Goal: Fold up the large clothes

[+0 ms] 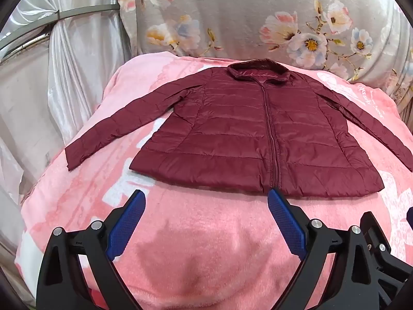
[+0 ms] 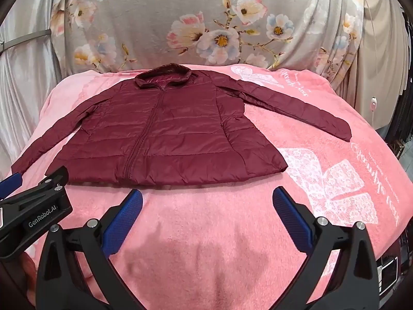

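Jacket, quilted and maroon, lies zipped and face up on a pink fleece blanket, collar toward a floral cushion at the far side, both sleeves splayed outward and hem nearest the cameras. The left gripper and right gripper hang just short of that hem, jaws spread wide and holding nothing; blue ribbed pads line the fingers.

Judging by its thin, puffy channels and sheen, the garment looks light and soft, likely to slump and trap air rather than hold a crease, and its slick shell may slide between pads or skate over the fleece. A pinch through both layers at a stitched edge would probably hold best: the left cuff and right cuff for bringing sleeves across the chest, or the hem corners for the body fold. The zip line offers a ready centre mark. Grabbing a single puffed panel risks lifting only the top layer. Folding has not begun, by the look of things.
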Tool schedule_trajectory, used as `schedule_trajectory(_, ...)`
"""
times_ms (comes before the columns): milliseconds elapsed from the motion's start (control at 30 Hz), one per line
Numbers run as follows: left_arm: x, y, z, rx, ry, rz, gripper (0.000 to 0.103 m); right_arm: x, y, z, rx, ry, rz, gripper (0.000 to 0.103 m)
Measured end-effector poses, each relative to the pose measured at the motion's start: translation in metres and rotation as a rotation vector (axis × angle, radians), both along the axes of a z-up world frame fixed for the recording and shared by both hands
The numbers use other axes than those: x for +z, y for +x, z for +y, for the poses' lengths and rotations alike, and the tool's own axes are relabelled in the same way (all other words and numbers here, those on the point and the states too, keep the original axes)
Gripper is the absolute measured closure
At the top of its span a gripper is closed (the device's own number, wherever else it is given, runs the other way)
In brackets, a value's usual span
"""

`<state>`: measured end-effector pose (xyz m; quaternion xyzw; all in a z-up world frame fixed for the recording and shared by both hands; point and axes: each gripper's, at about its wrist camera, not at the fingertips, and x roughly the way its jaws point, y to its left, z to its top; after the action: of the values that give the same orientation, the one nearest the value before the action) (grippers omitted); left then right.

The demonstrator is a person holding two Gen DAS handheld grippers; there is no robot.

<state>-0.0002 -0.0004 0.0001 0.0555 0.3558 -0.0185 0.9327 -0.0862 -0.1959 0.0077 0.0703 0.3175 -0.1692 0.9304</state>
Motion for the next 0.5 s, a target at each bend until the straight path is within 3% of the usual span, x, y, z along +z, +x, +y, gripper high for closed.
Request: schedule_trajectory(500,0.005,-0.012,0.008,0.003,-0.016,0.014,0.009,0.003,-0.003,0.009,0.031,0.004,-0.006,0.005)
